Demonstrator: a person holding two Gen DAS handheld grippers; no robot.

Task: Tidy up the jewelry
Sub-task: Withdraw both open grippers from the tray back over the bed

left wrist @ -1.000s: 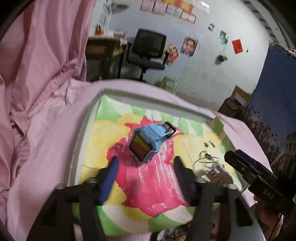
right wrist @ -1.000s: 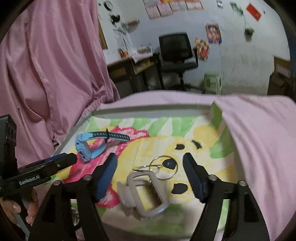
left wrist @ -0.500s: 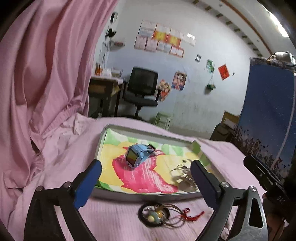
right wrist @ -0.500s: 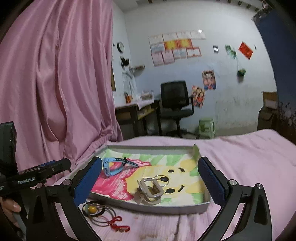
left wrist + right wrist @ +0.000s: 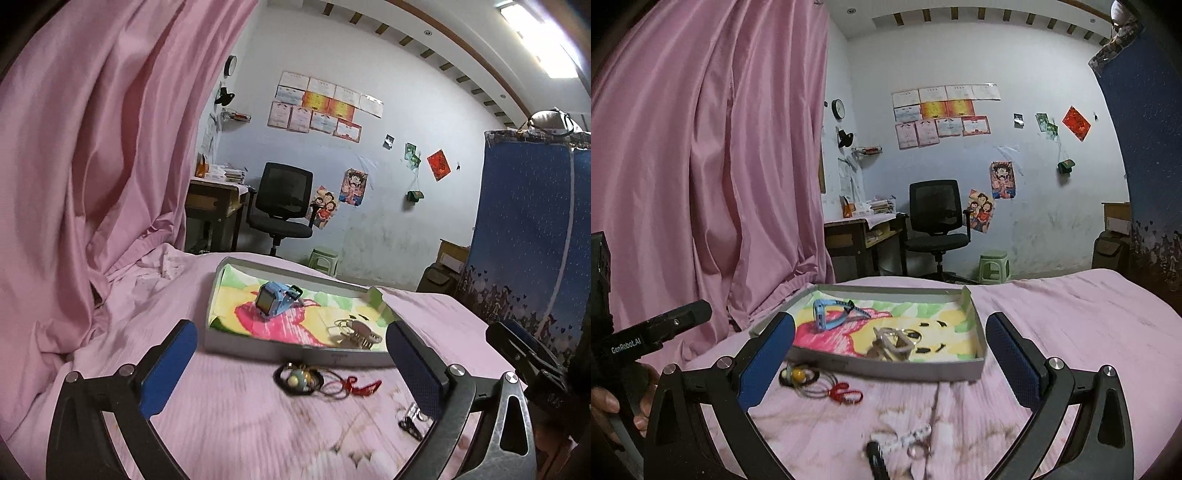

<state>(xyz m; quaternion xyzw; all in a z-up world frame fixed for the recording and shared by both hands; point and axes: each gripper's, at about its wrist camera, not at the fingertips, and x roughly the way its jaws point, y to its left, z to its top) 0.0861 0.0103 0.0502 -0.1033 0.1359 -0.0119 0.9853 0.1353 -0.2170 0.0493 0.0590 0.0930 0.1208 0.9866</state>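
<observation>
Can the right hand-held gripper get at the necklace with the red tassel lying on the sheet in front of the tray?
Probably yes. The right hand-held gripper is open and the necklace lies bare on the pink sheet, outside the tray.

Between the wide-apart jaws of the left gripper [image 5: 291, 363], whose fingers [image 5: 168, 371] wear matt, finely dimpled blue rubbery pads on dull black plastic arms with shiny metal bolts, lies the soft pink bedsheet [image 5: 229, 417], a ribbed matt cloth. Beyond the jaws, the shallow grey cardboard tray [image 5: 901, 369] has a matt paper look, its floor a chalky printed cartoon, and holds a light-blue plastic smartwatch [image 5: 275, 302] with a glossy dark screen. Just ahead of the right gripper [image 5: 892, 360], a smooth yellow bead on dark cord [image 5: 798, 374] rests beside a red thread knot [image 5: 844, 393].
</observation>
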